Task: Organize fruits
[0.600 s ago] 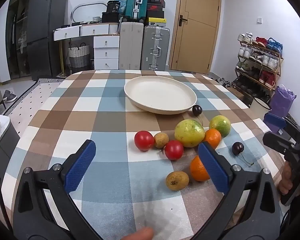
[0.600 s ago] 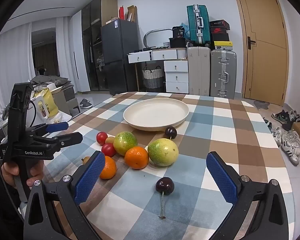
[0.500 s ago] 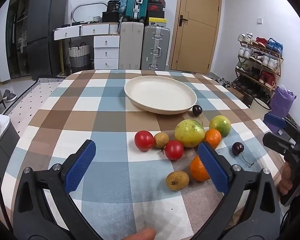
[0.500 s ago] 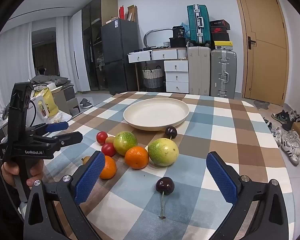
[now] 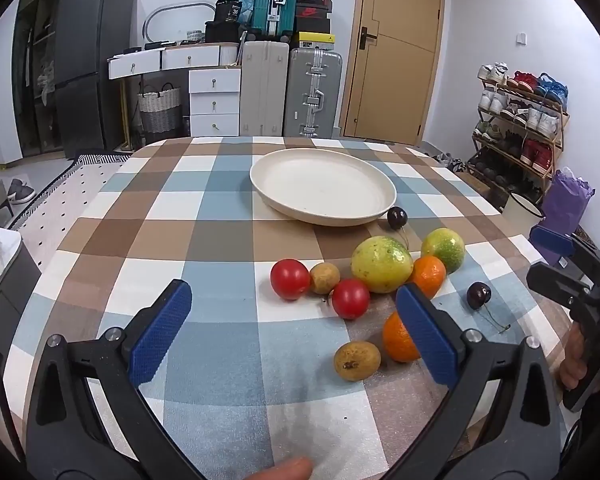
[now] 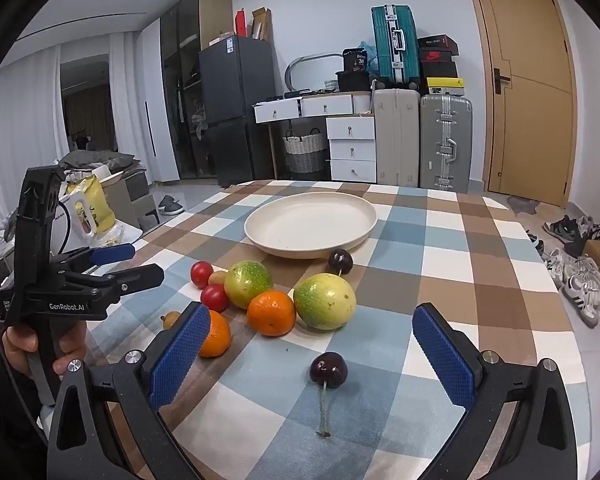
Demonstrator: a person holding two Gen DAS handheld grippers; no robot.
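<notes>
An empty cream plate (image 5: pixel 320 184) (image 6: pixel 312 224) sits mid-table. In front of it lie two red tomatoes (image 5: pixel 290 279), two yellow-green fruits (image 5: pixel 381 259), two oranges (image 5: pixel 398 338), two small brown fruits (image 5: pixel 356 360) and two dark cherries (image 6: pixel 328 366). My left gripper (image 5: pixel 294 332) is open and empty, above the cloth just before the fruits. My right gripper (image 6: pixel 310 354) is open and empty, with one cherry between its fingers' line of sight. Each gripper shows in the other's view.
The checked tablecloth (image 5: pixel 172 240) covers a rounded table. Suitcases (image 5: pixel 316 92) and white drawers (image 5: pixel 214 100) stand behind it, a shoe rack (image 5: pixel 520 120) at the right, a purple bag (image 5: pixel 566 204) near the table's right edge.
</notes>
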